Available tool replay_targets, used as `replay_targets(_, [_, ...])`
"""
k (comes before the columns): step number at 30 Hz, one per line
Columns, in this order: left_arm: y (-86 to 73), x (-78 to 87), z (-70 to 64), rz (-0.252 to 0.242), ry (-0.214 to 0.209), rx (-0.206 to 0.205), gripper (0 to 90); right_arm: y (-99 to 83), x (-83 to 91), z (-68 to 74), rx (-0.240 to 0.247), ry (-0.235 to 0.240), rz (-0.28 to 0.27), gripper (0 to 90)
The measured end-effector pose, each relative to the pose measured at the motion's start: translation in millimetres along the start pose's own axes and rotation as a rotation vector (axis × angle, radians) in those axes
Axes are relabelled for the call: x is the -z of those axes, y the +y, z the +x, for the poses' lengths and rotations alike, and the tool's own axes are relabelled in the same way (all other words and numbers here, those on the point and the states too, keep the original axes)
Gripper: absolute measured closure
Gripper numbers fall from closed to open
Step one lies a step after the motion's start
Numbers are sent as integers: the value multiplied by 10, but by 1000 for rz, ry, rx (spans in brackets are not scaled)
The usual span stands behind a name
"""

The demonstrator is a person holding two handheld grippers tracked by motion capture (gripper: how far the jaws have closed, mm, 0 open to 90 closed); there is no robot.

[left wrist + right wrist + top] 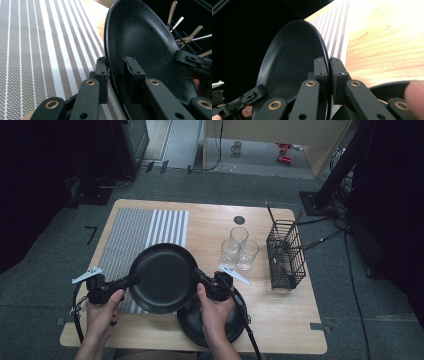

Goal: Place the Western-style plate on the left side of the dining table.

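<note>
Black plate [164, 277] being held up between both grippers, left gripper [131, 280] clamping its one rim, right gripper [198, 276] clamping the opposite rim, striped mat [131, 235] lying beneath.

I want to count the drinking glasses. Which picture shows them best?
The high view: three clear glasses stand together on the table, between the black plate and the wire basket. The gripper views look along the plate and striped mat instead.

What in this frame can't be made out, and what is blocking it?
- Lower black plate: high view, mostly covered by the held black plate and the right hand.
- Cutlery in the wire basket: high view, too small to identify.
- Placemat: near part hidden under the held plate.
</note>
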State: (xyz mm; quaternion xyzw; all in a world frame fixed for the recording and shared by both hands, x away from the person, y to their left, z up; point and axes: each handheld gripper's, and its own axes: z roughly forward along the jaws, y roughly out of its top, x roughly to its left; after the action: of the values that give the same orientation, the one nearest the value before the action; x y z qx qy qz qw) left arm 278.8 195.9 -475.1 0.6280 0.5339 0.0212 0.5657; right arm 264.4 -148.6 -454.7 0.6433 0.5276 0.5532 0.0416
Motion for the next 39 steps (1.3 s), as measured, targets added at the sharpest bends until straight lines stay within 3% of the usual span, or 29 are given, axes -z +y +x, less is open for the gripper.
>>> replay_targets(12, [125,-37,138,-18,3,25,758,152,-208,81,31,3,23,859])
replay_targets(33, [280,-76,384,-52,67,73,756,318,-650,155,40,16,83,859])
replay_targets(39, [421,-55,463,-61,78,72,760,364,-769,200,44,29,95,858])
